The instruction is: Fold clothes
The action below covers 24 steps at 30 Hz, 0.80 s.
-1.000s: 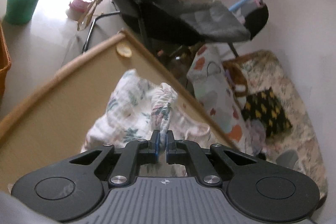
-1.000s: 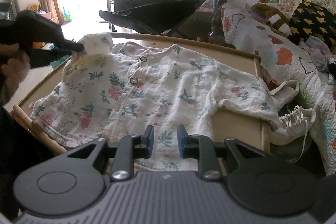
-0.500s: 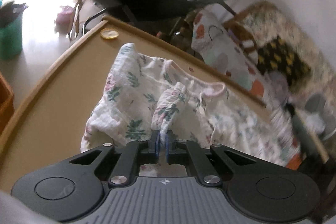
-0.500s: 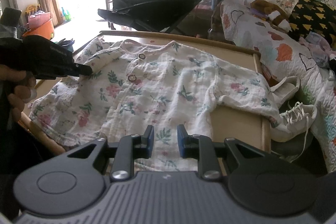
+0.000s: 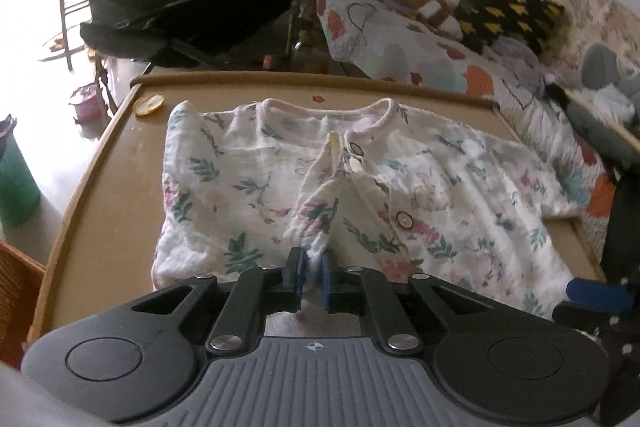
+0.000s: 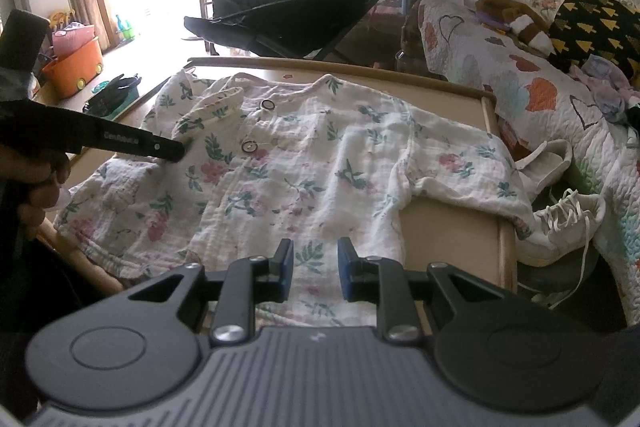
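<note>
While the floral baby shirt (image 5: 360, 183) lies spread front-up across the counter (image 5: 104, 183), the left gripper (image 5: 310, 269) has its sleeve (image 5: 316, 215) folded inward; its jaws have just been opening, the cuff loose between them. Releasing flat should keep the fold neat. Only the right view shows the right gripper (image 6: 314, 269), slightly parted and empty above the hem, and the unfolded sleeve (image 6: 460, 179) overhanging the counter's right edge.

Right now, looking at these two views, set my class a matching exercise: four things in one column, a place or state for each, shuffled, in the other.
Things:
1. floral shirt
2. white sneaker
3. yellow disc
4. right gripper

Places or states:
A. at a far table corner
B. open, nothing between its pads
C. spread on the table
D. off the table's edge, beside it

Pairs: 1-C, 2-D, 3-A, 4-B
</note>
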Motion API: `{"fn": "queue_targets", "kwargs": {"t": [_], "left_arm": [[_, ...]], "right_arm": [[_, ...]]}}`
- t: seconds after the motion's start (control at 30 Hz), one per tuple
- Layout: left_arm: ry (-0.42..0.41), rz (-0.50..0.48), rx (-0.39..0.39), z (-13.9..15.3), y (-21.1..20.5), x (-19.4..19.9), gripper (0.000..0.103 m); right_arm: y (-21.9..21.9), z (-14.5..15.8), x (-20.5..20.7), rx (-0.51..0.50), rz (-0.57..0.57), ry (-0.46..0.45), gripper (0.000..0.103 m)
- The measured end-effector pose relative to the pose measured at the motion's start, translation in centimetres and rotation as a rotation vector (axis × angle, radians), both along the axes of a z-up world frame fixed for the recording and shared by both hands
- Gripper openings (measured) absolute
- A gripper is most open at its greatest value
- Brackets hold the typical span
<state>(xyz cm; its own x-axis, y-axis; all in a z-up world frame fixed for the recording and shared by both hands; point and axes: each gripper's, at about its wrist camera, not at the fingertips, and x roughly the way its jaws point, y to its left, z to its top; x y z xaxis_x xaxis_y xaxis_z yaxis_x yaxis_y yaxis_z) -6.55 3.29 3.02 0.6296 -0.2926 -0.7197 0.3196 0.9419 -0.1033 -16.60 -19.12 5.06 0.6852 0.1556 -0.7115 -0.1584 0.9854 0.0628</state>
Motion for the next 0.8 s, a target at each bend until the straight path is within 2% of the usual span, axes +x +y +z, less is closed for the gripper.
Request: {"fn": "queue_targets", "kwargs": {"t": [0.2, 0.53, 0.8], "left_arm": [[0.003, -0.038, 0.028, 0.6, -0.3, -0.4, 0.017], [0.003, -0.066, -0.014, 1.6, -0.5, -0.9, 0.017], [0.041, -0.061, -0.173, 1.9, -0.9, -0.1, 0.019]], "right_arm": [[-0.2, -0.1, 0.1, 0.010, -0.006, 0.006, 0.023], [-0.5, -0.2, 0.2, 0.025, -0.009, 0.009, 0.023], [-0.5, -0.2, 0.2, 0.030, -0.010, 0.010, 0.023]]}}
